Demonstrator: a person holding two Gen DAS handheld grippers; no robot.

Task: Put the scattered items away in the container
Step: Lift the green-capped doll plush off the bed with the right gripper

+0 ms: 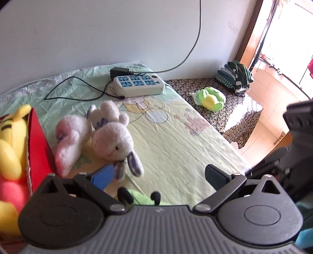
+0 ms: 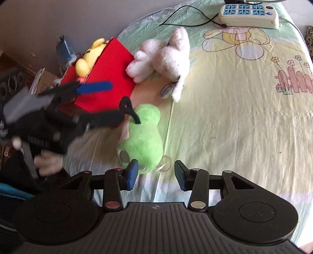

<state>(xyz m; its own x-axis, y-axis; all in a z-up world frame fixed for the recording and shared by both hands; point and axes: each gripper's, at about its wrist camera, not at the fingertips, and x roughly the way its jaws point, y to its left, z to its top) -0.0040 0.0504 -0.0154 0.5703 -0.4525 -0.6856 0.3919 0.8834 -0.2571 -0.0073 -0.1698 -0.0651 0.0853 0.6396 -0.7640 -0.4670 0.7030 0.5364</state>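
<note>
Left side first: the red box (image 2: pixel 109 72) sits at the left edge of the bed (image 2: pixel 234 127), open top, with a yellow plush (image 2: pixel 90 58) already inside. Just right of it, touching its wall, lies a white rabbit plush (image 2: pixel 166 56), sprawled on its side with an ear hanging toward us.

Below the box, in the right wrist view, we see the left gripper (image 2: pixel 109 101) reaching in from the left, blurred. Its fingers stand apart, the blue one over the box's red wall and the black one right beside the black antennae at the top of a green plush (image 2: pixel 144 134). Nothing is clamped between them as far as we can tell. In its own view the left gripper (image 1: pixel 158 173) shows the same gap, the green plush (image 1: pixel 140 197) peeking just below it.

The green plush runs lengthways from the box corner down toward the right gripper (image 2: pixel 155 175). The right fingers (image 2: pixel 132 175) are apart, empty, with the plush's lower end just ahead and slightly left of the gap.

Our judgement: the right gripper is nearer the body, the left nearer the head. The box lies up and to the left of the plush, so a lift goes that way.

Far right: a power strip (image 2: pixel 248 14) at the top of the bed, well apart from all this.
</note>
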